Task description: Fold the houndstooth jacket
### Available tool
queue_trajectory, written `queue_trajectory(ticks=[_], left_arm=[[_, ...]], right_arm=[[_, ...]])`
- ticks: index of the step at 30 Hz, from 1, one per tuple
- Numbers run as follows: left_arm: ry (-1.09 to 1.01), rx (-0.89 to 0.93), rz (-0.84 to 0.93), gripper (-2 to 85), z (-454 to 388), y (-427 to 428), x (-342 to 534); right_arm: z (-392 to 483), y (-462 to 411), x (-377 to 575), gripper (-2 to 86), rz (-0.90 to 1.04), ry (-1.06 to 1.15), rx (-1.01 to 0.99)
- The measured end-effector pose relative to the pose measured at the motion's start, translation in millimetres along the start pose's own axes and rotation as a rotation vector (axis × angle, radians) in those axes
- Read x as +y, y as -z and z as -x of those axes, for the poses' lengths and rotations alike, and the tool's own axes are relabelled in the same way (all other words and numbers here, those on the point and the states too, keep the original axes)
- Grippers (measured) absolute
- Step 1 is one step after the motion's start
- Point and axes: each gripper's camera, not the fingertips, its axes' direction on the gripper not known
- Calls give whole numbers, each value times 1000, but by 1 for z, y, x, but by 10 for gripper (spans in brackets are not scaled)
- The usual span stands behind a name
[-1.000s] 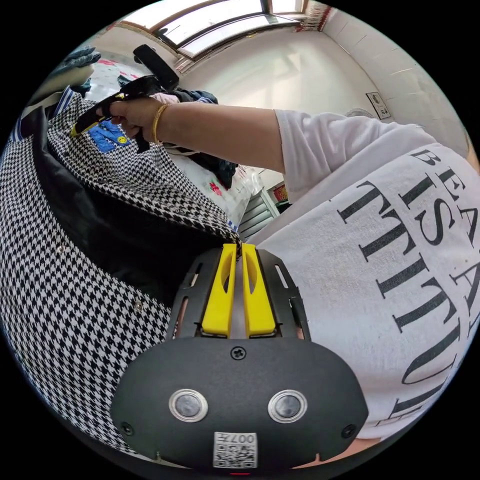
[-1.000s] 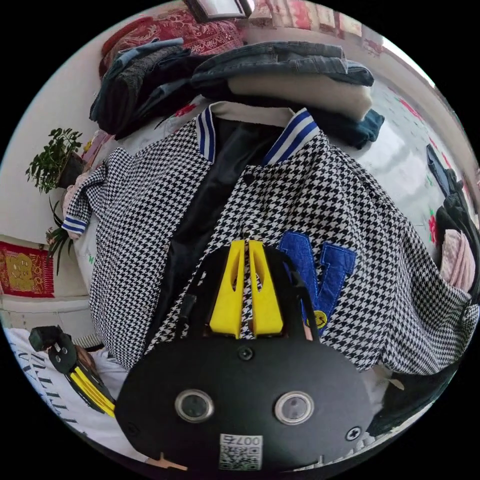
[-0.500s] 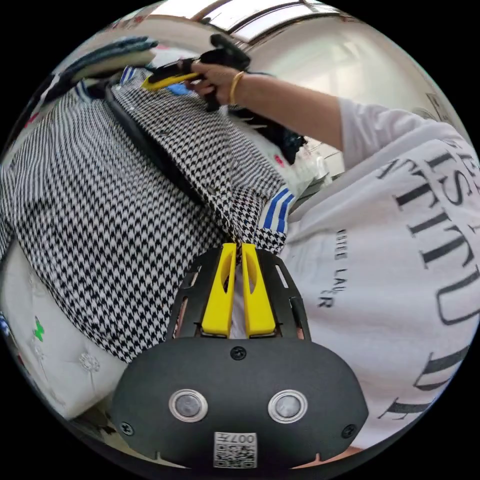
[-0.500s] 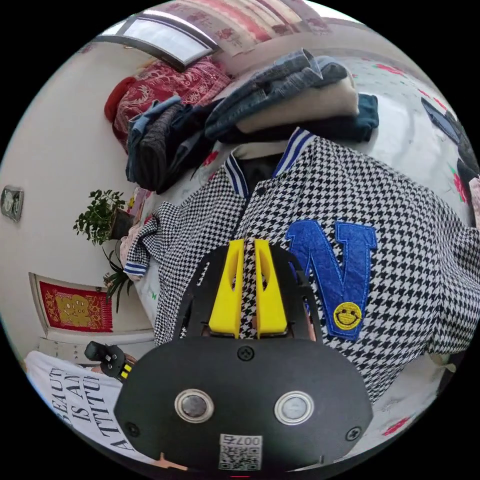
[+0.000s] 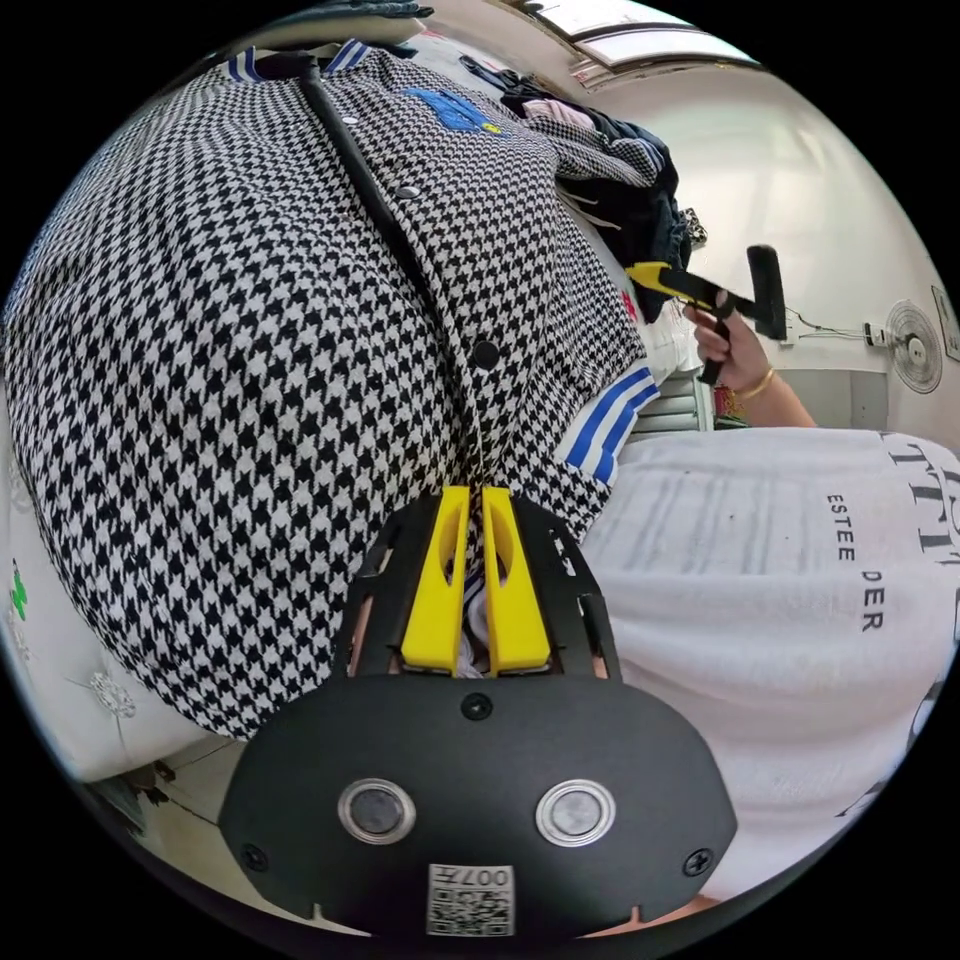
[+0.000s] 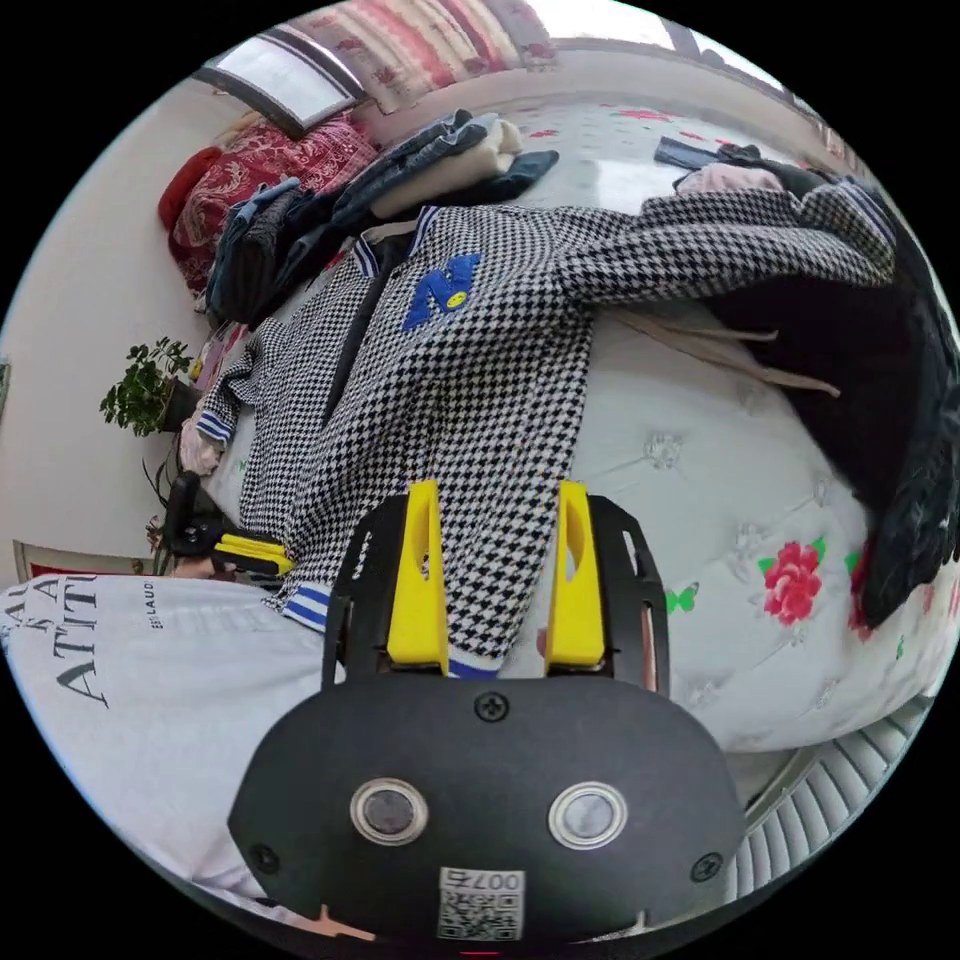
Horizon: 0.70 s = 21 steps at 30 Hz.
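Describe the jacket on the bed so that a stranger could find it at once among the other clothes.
On the white quilted bed with red flowers, between the folded pile and the dark heap, the black-and-white houndstooth jacket lies spread face up. Unlike its plain neighbours, it bears a blue felt letter patch with a yellow smiley and blue-striped ribbing.

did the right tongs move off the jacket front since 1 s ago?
Yes. The right tongs pulled back from the blue letter patch toward the houndstooth jacket hem, now open.

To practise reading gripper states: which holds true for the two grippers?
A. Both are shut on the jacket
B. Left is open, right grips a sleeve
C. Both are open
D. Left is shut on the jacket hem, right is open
D: the left gripper has its jaws pinched on the houndstooth jacket hem, while the right gripper has its jaws spread apart above the fabric.
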Motion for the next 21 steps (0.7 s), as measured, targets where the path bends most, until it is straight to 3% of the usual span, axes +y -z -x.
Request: queue_trajectory(ticks=[4,6,10,15,18,21], left_arm=[[14,-35,2,-5,-20,-9,-9],[14,-55,6,-2,-29,-13,-13],[21,-1,6,15,-51,-32,-26],[-24,-76,-31,50,-85,-39,-18],[-5,-130,-145,80,-87,-7,9],[92,-319,-336,86,-69,49,48]], right_arm=[[-14,-32,35,109,129,-72,-138],[-7,-50,36,92,201,-45,-113],[-13,-26,38,63,151,-44,-44],[-24,-7,48,54,68,-139,-52],[-3,15,45,51,-80,-154,8],[39,20,27,50,-172,-87,66]])
